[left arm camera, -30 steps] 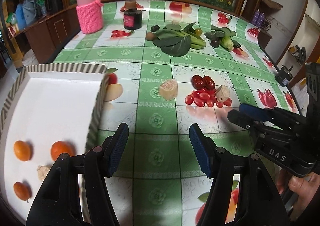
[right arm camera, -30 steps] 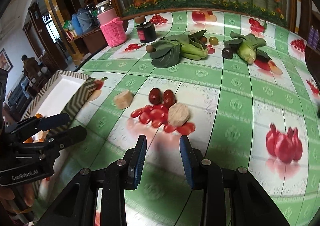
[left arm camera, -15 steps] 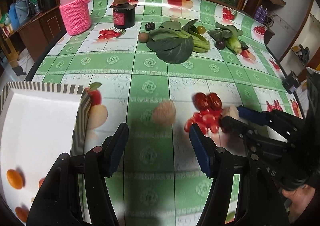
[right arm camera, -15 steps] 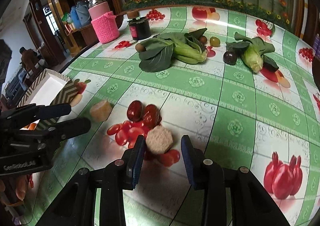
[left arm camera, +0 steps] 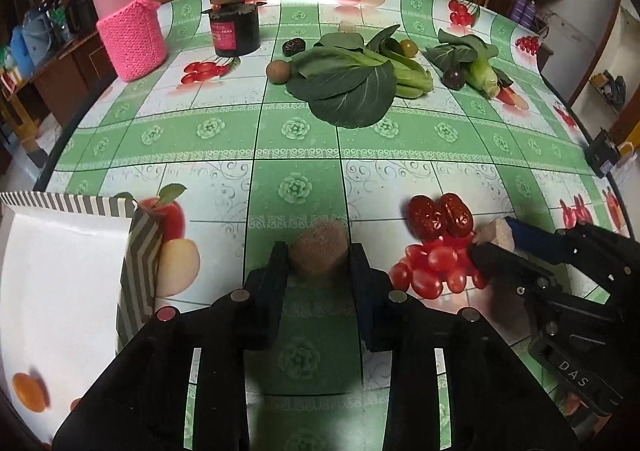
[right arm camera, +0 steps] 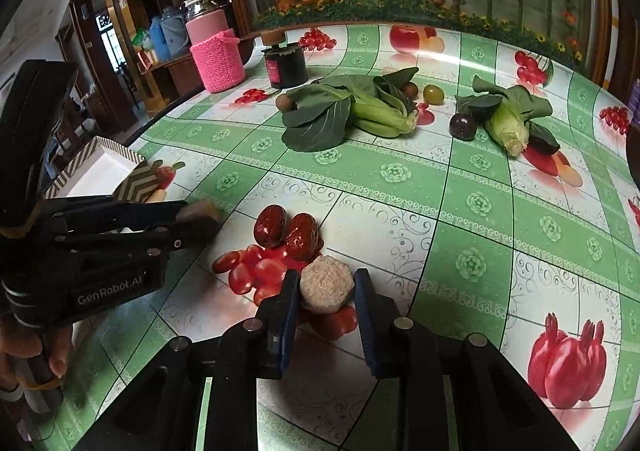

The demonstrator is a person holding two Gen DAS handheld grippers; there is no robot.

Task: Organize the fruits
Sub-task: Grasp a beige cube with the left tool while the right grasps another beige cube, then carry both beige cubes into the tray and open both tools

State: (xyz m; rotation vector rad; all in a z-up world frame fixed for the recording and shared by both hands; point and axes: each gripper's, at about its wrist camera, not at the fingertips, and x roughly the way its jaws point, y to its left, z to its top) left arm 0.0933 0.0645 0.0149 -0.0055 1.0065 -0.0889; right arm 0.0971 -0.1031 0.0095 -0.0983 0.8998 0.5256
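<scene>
We see the left gripper [left arm camera: 319, 255] closed around a brownish block [left arm camera: 319, 251] that sits on the desk [left arm camera: 296, 139], its two fingers pressing the block's sides. Just left of it stands the striped box [left arm camera: 138, 251], with an orange fruit [left arm camera: 29, 392] inside. Our right gripper [right arm camera: 327, 285] clasps a pale grainy block [right arm camera: 327, 284] between its blue pads, at the near edge of the heap of cherry tomatoes [right arm camera: 256, 271]. Two red dates [right arm camera: 287, 231] lie just beyond the tomatoes. Farther back rest a leafy cabbage [right arm camera: 344, 111], a dark plum [right arm camera: 463, 126] and a corn cob [right arm camera: 507, 123].
</scene>
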